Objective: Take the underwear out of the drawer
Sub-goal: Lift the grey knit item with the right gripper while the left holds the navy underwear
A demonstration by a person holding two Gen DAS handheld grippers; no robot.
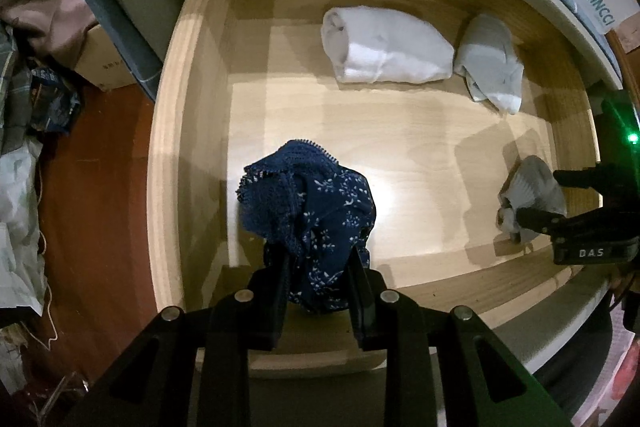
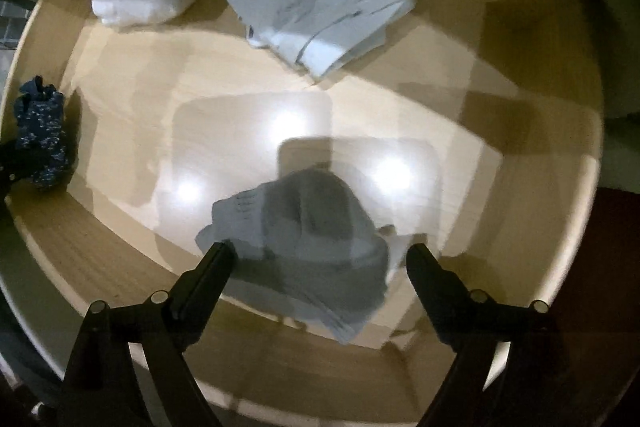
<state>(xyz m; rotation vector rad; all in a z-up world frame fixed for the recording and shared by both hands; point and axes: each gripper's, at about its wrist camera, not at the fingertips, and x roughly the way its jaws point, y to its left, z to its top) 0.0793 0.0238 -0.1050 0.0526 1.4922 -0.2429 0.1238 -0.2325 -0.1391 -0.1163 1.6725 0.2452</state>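
The light wooden drawer (image 1: 192, 131) is open. My left gripper (image 1: 318, 267) is shut on dark blue lace-trimmed underwear (image 1: 316, 203) with small white flowers, held above the drawer floor near its front left. It also shows in the right wrist view (image 2: 42, 139) at the far left. My right gripper (image 2: 320, 255) is open, its fingers (image 2: 212, 267) on either side of a crumpled grey garment (image 2: 312, 239) near the drawer's front right. In the left wrist view the right gripper (image 1: 560, 199) is around that grey garment (image 1: 532, 187).
A rolled white cloth (image 1: 384, 47) and a folded pale grey garment (image 1: 492, 63) lie at the back of the drawer. A cardboard box (image 1: 100, 59), clutter and red-brown floor (image 1: 96, 187) lie left of the drawer.
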